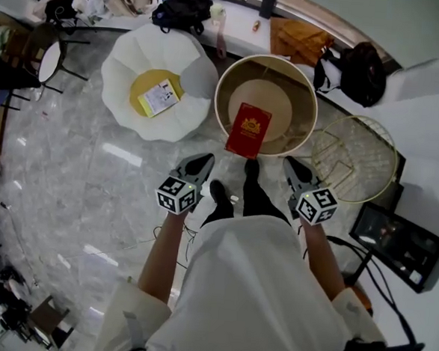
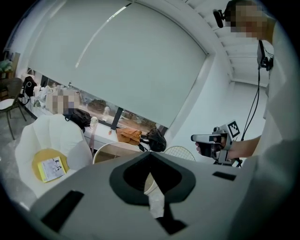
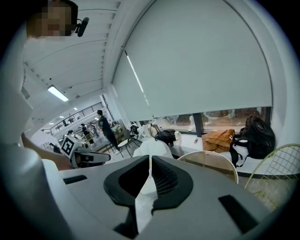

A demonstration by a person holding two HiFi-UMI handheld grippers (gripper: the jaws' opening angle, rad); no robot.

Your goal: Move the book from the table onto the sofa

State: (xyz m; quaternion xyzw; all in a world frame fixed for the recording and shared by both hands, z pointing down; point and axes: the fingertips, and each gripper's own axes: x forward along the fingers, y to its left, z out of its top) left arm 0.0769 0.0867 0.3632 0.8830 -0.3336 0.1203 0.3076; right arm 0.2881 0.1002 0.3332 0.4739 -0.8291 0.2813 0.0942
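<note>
A red book with a gold emblem lies on the near edge of the round beige table. To the left of the table stands the white petal-shaped sofa with a yellow cushion and a white booklet on it. My left gripper hangs shut and empty, short of the table's near left. On the near right my right gripper is also shut and empty. In the left gripper view, the shut jaws point over the table rim and sofa. The book is hidden in both gripper views.
A gold wire side table stands right of the round table. Black bags and an orange cloth lie along the window ledge. A black device sits on the floor at right. The person's dark shoes stand between the grippers.
</note>
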